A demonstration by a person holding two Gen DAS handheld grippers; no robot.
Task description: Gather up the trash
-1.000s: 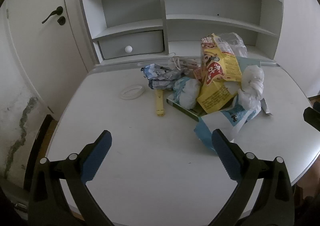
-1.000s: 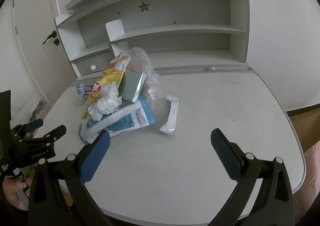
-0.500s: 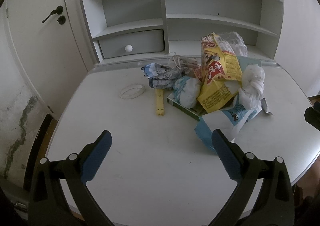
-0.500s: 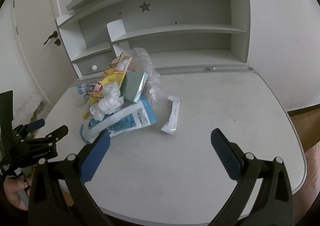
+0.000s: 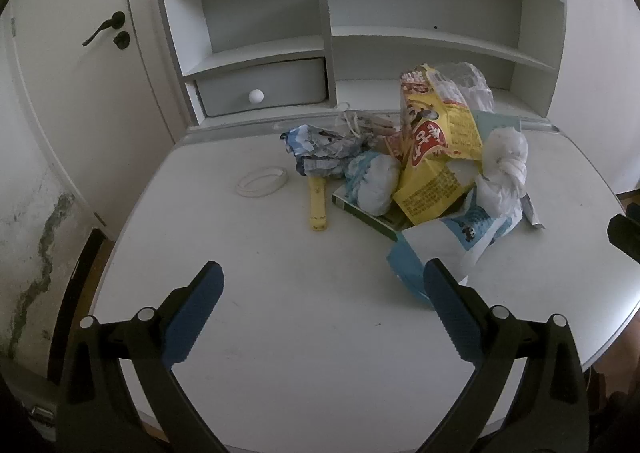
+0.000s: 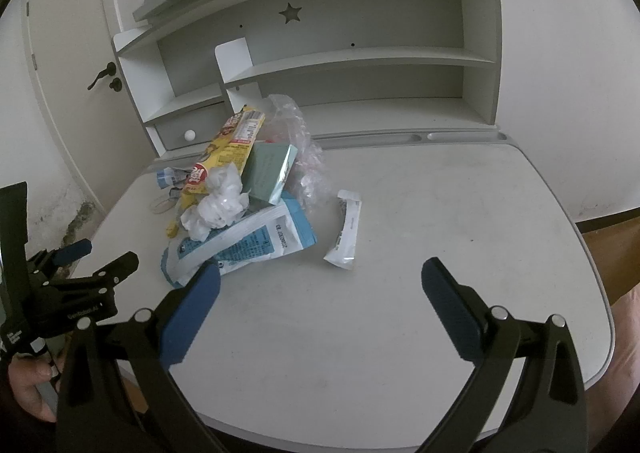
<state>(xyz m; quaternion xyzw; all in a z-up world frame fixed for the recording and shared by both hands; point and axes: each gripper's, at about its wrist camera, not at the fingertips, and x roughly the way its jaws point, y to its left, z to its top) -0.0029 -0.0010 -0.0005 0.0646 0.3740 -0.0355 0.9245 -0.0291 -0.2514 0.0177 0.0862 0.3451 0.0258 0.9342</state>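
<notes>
Right wrist: sachet (image 6: 346,228) lies lengthwise, near-far.

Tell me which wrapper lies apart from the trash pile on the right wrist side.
The small white sachet. It lies flat on the table by itself, right of the heap, while the blue and white bag and yellow snack bag sit in the pile.

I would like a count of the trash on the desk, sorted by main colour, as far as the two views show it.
Yellow: 2, snack bag and flat stick
Blue and white: 3, large pouch, crumpled wrapper, wad
White: 3, knotted bag, sachet, ring
Green: 1, box
Clear: 1, plastic bag
Total: 10, hidden pieces possible
</notes>
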